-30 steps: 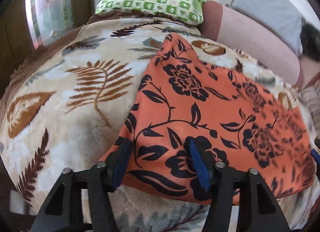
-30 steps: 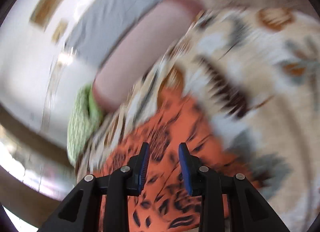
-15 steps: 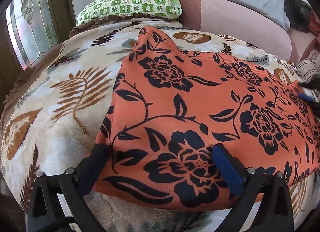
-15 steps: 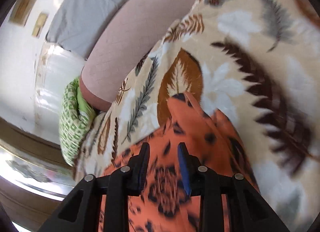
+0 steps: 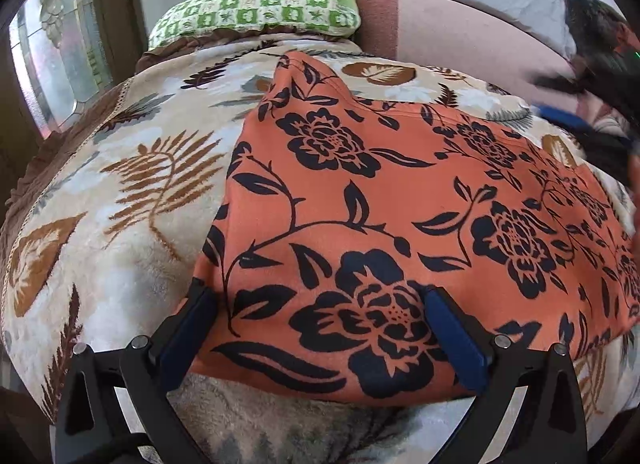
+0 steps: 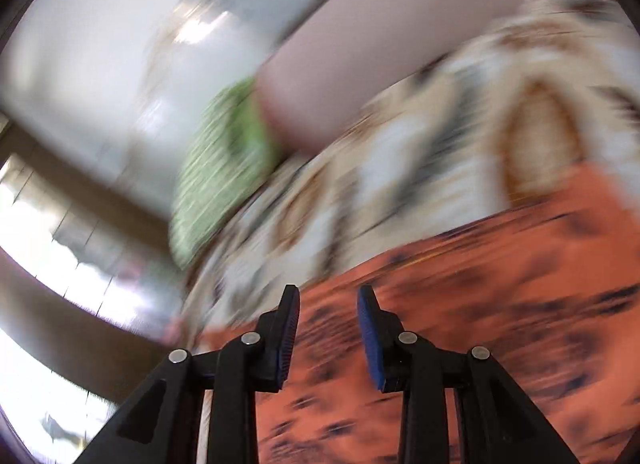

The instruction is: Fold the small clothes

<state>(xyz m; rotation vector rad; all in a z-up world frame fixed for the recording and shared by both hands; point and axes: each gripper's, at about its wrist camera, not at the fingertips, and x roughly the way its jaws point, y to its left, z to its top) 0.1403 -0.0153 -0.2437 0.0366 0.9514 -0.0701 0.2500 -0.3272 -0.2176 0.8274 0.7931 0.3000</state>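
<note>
Left wrist view. We look along the left gripper (image 5: 316,328), whose two blue-padded fingers (image 5: 456,340) stand spread wide at the near edge of an orange garment (image 5: 400,199) printed with dark navy flowers and vines. The garment lies spread flat on a cream blanket (image 5: 120,183) patterned with brown ferns and leaves, which covers the bed. One finger sits at the garment's near left corner, the other over its near hem; we cannot tell whether either touches the cloth. At the far end we see a green-and-white checked pillow (image 5: 260,3) beside a pink bolster (image 5: 460,27). At the right edge the right gripper (image 5: 576,119) appears, blurred, near the garment's far right corner.
</note>
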